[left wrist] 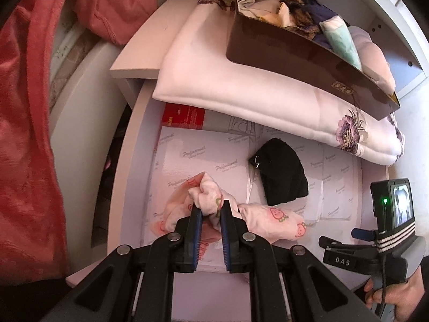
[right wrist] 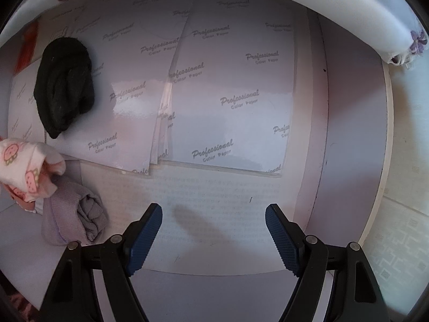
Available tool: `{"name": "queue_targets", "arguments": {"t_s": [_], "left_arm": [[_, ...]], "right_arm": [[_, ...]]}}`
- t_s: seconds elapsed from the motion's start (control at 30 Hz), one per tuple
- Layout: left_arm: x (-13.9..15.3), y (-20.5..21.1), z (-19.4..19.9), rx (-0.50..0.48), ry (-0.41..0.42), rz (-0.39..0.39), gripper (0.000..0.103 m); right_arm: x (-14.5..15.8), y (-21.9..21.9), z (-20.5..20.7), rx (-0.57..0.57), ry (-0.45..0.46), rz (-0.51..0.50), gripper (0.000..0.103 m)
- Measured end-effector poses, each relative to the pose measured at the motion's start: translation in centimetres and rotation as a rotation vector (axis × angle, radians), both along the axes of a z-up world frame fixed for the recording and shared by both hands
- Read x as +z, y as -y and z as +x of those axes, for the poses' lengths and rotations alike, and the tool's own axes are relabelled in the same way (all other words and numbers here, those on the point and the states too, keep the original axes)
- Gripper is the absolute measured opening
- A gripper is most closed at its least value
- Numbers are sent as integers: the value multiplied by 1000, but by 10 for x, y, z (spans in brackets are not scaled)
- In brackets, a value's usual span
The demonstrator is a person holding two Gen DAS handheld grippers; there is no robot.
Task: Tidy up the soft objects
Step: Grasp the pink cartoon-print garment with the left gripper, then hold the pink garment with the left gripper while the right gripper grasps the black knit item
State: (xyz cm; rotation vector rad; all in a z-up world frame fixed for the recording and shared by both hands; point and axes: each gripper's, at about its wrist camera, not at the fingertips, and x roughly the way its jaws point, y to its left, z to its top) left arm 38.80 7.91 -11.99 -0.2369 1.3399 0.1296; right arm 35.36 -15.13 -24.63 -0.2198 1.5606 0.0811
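White drawer floor (right wrist: 308, 145), lined with printed paper sheets: the left gripper (left wrist: 211, 209) is clenched on a bunched fold of the pink strawberry-print cloth (left wrist: 270, 221) — light, limp, best pinched there — just beside the black sock bundle (left wrist: 281, 174); the right gripper (right wrist: 213, 216) gapes empty.

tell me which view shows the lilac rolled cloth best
The right wrist view: the lilac rolled cloth lies in plain sight at lower left, beside the pink strawberry cloth. The left wrist view shows none of it.

Pink strawberry-print cloth (left wrist: 270, 220) was bunched, pinched up at a fold, w/ black sock bundle (left wrist: 281, 173) near it & lilac rolled sock (right wrist: 72, 218) just beside.
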Motion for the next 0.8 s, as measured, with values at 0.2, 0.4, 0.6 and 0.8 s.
{"name": "queue_targets", "arguments": {"t_s": [0.2, 0.4, 0.6, 0.8], "left_arm": [[8, 2, -7, -19, 13, 43, 12], [23, 4, -14, -41, 48, 66, 11], [35, 6, -18, -52, 73, 83, 11], [36, 7, -21, -64, 67, 102, 11]], "right_arm": [[-3, -7, -4, 22, -17, 1, 79], [-6, -13, -5, 49, -25, 7, 79], [-6, -18, -7, 51, -29, 9, 79], [2, -24, -9, 84, -6, 17, 77]]}}
